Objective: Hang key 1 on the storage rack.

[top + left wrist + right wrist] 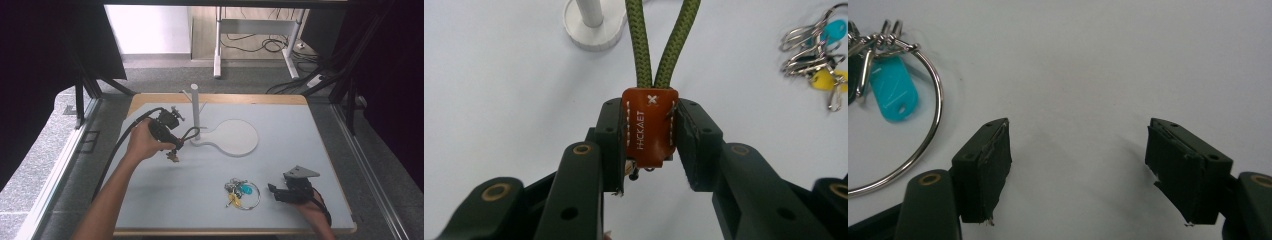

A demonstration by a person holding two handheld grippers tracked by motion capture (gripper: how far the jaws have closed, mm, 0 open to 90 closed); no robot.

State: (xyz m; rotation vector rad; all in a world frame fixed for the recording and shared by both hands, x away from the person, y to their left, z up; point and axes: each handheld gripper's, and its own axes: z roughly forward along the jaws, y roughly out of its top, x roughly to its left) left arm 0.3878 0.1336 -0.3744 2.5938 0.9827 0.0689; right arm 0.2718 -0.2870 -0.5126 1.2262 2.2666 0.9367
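Observation:
A brown leather key fob [649, 127] with a green cord loop [664, 42] is clamped between the jaws of my left gripper [649, 135]. In the high view the left gripper [172, 145] hangs just left of a white stand [195, 112], and the cord loop [190, 134] reaches toward its post. A large key ring [242, 193] with teal and yellow tags lies near the front of the table. My right gripper [272, 190] rests just right of it, open with nothing between its fingers. The ring [908, 135] and its teal tag [894, 87] show left of the right gripper [1078, 172].
The white stand has a round base plate [235, 137] on the grey table mat [300, 145]. The keys [819, 60] lie off to the right in the left gripper view. Black frame posts flank the table.

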